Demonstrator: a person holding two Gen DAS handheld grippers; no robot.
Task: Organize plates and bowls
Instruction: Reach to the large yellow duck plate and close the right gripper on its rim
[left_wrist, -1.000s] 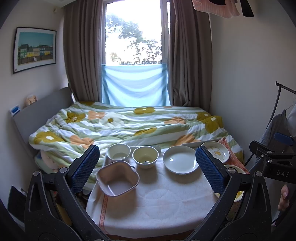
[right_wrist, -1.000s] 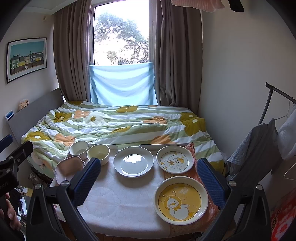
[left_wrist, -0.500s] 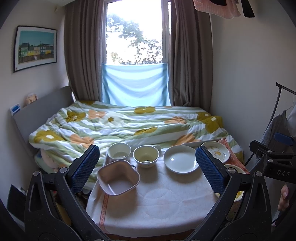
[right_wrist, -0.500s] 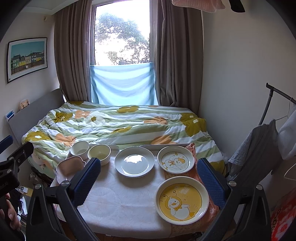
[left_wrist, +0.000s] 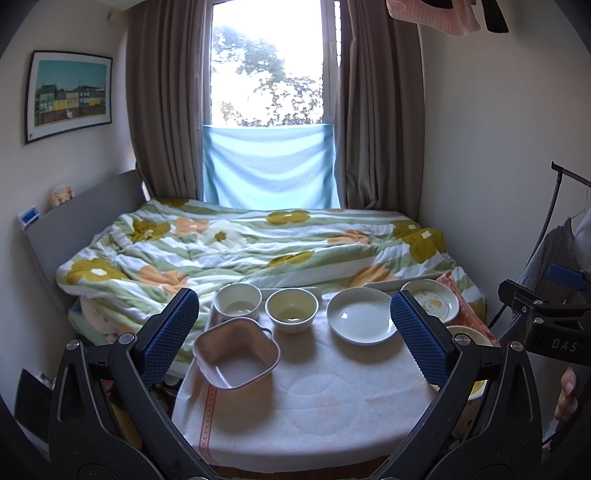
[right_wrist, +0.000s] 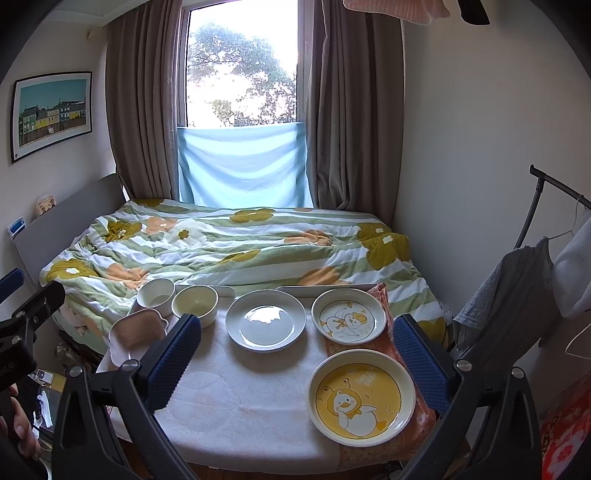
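On the cloth-covered table (left_wrist: 306, 406) stand a pink square bowl (left_wrist: 236, 358) (right_wrist: 137, 332), a white bowl (left_wrist: 237, 301) (right_wrist: 156, 295), a cream bowl (left_wrist: 291, 309) (right_wrist: 195, 304), a plain white plate (left_wrist: 360, 314) (right_wrist: 265, 324), a small duck plate (left_wrist: 432, 300) (right_wrist: 349, 320) and a large yellow duck plate (right_wrist: 360, 397). My left gripper (left_wrist: 293, 338) is open and empty, held above the near table. My right gripper (right_wrist: 293, 363) is open and empty, also above the near table.
A bed with a flowered quilt (left_wrist: 255, 251) lies right behind the table. A clothes rack (right_wrist: 543, 236) with hanging garments stands at the right. Two shallow white trays (right_wrist: 321, 290) lie at the table's far edge. Curtains and a window are at the back.
Almost nothing: both views shift very slightly to the left, so the dishes drift a little to the right. Both grippers stay open.
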